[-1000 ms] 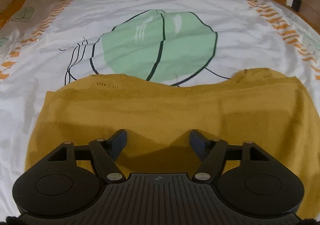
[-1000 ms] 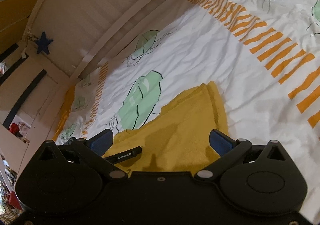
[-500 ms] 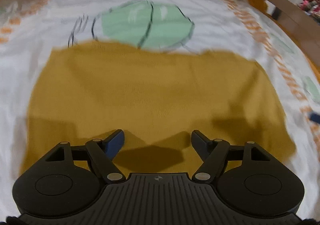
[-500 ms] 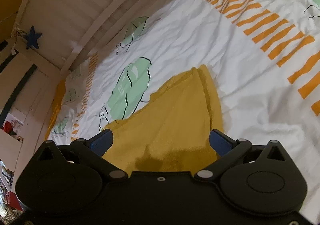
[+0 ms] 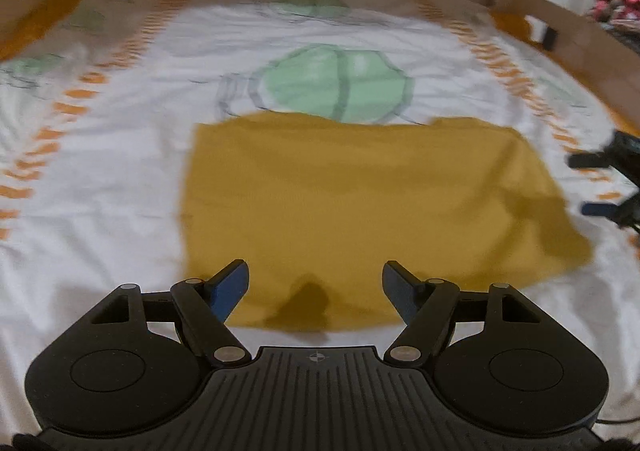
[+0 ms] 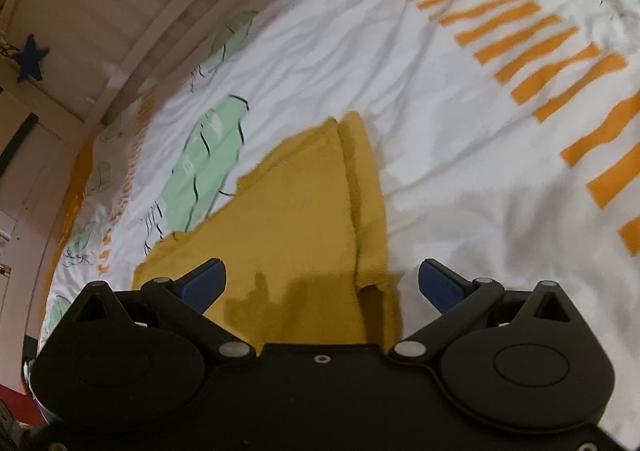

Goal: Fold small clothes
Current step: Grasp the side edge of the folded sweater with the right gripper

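Cloth (image 5: 360,211) of mustard yellow was seen lying flat on the sheet (image 5: 120,243), folded into a rough rectangle, with its far edge overlapping the green leaf print (image 5: 332,87) at 12 o'clock in the left wrist view. The left gripper (image 5: 316,283) was held above the near edge of the cloth, its jaws spread wide and nothing caught between them; its shadow was cast on the fabric just ahead. At 3 o'clock in that view the right gripper (image 5: 604,183) was visible beside the cloth's right edge, apart from the fabric, though blur kept its detail from being read there. In the right wrist view the right gripper (image 6: 322,283) was likewise seen with its jaws set wide and empty, hovering over the near end of the cloth (image 6: 296,219). A folded layer was shown along the cloth's right side, running from 12 o'clock toward 6 o'clock, with a narrower strip of the lower layer exposed beside it. Orange stripes (image 6: 540,63) were printed on the sheet at 2 o'clock, and a blue star (image 6: 30,59) was seen hanging at 10 o'clock near the bed rail (image 6: 132,43).
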Motion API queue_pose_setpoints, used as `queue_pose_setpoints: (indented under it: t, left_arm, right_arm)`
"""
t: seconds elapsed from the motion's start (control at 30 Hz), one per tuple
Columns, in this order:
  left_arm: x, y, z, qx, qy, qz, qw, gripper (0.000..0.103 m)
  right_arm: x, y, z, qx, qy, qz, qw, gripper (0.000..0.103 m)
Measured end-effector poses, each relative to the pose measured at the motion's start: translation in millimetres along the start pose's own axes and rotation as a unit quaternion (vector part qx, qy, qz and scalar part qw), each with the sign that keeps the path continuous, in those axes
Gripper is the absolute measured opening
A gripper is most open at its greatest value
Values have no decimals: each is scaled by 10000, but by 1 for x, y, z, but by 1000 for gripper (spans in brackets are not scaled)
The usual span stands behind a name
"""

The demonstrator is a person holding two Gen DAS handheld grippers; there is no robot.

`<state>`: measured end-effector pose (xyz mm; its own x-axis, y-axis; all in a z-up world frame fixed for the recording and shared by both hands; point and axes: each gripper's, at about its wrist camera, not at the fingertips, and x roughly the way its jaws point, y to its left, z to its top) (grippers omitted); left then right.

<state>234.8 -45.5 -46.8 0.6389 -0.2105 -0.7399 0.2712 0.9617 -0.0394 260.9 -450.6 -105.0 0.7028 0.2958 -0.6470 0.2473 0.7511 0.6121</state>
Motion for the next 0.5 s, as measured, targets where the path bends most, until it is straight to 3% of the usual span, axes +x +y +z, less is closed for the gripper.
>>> queue_pose_setpoints:
  t: [0.1, 0.37, 0.5]
  left_arm:
    - [5, 9, 2, -111, 7, 40, 9999, 72]
    - [17, 39, 12, -919, 394, -497, 9937, 64]
    - [19, 45, 18, -1061, 379, -481, 9925, 64]
  right_arm:
    - [11, -13, -2, 183, 143, 202, 9995, 103]
    - [24, -28, -5, 377, 275, 1163, 9921, 103]
    - [31, -23, -3, 214, 306, 1321, 9905, 103]
